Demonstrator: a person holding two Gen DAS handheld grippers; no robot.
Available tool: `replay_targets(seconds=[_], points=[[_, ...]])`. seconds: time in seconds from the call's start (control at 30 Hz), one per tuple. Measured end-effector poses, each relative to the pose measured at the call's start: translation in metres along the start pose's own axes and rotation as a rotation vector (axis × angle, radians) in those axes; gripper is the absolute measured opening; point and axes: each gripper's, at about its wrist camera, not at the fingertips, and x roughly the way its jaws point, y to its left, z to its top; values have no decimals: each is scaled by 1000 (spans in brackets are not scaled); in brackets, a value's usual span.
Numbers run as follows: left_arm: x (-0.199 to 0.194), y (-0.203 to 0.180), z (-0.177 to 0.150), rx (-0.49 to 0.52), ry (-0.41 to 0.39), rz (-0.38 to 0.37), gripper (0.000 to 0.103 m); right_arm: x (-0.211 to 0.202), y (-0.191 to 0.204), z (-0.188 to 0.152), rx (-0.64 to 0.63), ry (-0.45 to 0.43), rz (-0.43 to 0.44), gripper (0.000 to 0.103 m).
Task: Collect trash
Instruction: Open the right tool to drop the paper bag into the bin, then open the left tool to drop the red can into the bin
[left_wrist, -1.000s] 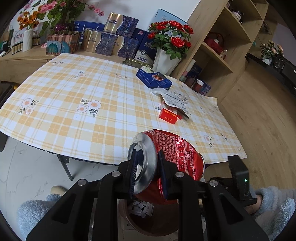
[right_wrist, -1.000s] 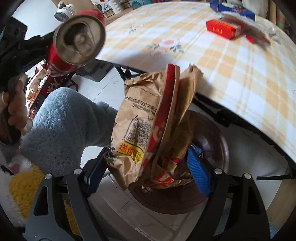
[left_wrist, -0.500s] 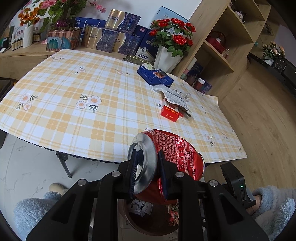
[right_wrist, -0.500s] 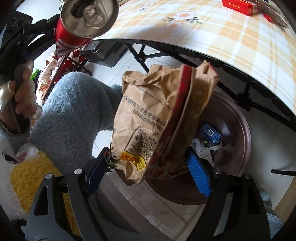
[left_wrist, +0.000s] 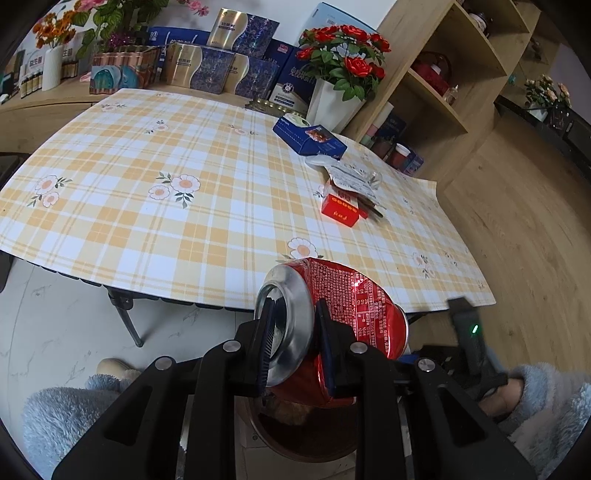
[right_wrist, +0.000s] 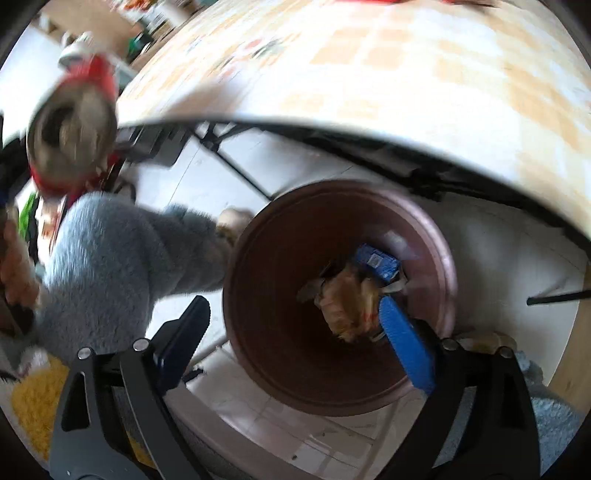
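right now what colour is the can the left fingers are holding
Red with small white print and a bare silver top; the can shows best in the left wrist view.

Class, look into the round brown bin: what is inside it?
Inside the round brown bin lie a crumpled brown paper bag, a blue carton and white scraps; anything beneath them is covered.

Both tools: black plastic frames w/ silver screw heads. Left tool has dark ribbed pads; right tool has blue ribbed pads & a small green LED on its housing. Person wears fluffy light-blue sleeves, yellow fleece below.
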Motion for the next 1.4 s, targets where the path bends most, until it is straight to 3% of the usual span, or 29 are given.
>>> replay_targets(seconds=[0.17,0.4,0.53,0.73,0.93,1.4], points=[[12,-14,-7,74,36,-24,22,-46,-10,-3,8,-183,-93,93],[37,-50,-22,239,53,-108,22,-111,-10,-39,-58,-505,-346,97],[55,-68,-42,348,39,-163,22,-112,-25,-45,39,-588,-413,97],[84,-82,-60,426,149,-151,22,-107,-47,-39,135,-581,-466,97],[106,-70,-66,390,254,-151,22,-109,-49,-44,169,-602,-478,97],[123,-66,-72,377,338,-130,22,-106,-48,-43,166,-585,-480,97]])
